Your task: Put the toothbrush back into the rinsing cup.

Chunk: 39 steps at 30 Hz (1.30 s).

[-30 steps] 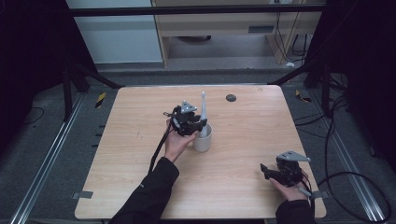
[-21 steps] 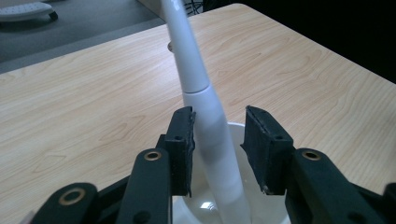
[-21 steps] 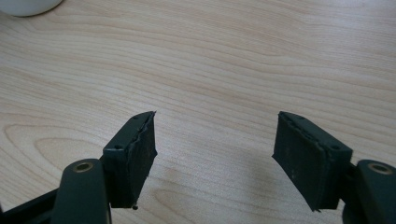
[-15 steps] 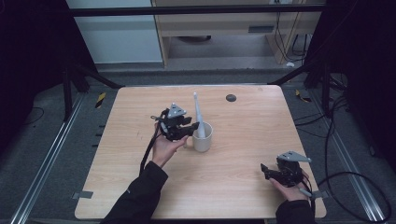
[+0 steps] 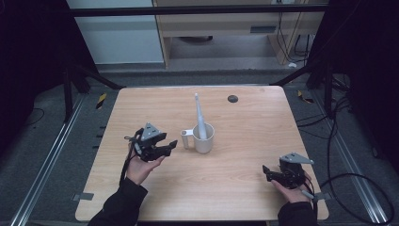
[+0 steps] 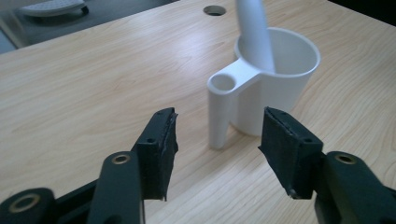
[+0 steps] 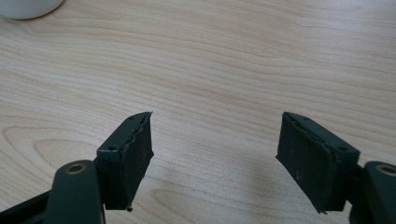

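High view: one white cup (image 5: pixel 203 137) stands upright near the centre of the table (image 5: pixel 244 188), with one white rod (image 5: pixel 199 115) leaning inside it. The left gripper (image 5: pixel 165 146), which a second ago was at the cup, now lies apart to the cup's left; its jaws have just been opening, nothing between them. Judged: the cup is released and set down. The right gripper (image 5: pixel 267 172) rests well apart near the right edge.

Left gripper view: jaws spread; the cup (image 6: pixel 275 88) and its handle (image 6: pixel 223 105) stand ahead, untouched.

Right gripper view: jaws spread over bare wood.
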Each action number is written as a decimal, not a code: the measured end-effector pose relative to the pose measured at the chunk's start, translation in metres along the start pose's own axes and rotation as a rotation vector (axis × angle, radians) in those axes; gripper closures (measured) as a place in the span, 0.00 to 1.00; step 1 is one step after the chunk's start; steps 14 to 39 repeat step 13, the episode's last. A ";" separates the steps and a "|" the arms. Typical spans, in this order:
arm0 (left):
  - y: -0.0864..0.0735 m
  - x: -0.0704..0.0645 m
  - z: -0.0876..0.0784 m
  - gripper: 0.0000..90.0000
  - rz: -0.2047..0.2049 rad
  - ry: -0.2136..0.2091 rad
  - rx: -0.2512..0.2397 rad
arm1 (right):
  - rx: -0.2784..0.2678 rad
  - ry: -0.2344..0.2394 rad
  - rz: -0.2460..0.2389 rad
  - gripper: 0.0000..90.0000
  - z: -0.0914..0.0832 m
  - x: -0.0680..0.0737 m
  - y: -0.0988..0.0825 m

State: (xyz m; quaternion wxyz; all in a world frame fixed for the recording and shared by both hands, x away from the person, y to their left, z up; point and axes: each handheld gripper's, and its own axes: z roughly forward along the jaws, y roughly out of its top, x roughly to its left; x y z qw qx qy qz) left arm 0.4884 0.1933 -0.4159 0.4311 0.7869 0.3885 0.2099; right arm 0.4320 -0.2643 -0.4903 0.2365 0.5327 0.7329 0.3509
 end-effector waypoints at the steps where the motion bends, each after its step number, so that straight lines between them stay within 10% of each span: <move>1: 0.000 0.000 0.000 0.47 0.000 0.000 0.000 | 0.000 0.000 0.000 0.29 0.000 0.000 0.000; 12: -0.059 0.032 -0.026 0.40 -0.067 0.084 0.082 | -0.013 -0.006 -0.006 0.25 -0.002 -0.001 -0.001; 39: -0.059 0.032 -0.026 0.40 -0.067 0.084 0.082 | -0.013 -0.005 -0.003 0.25 -0.002 -0.001 0.000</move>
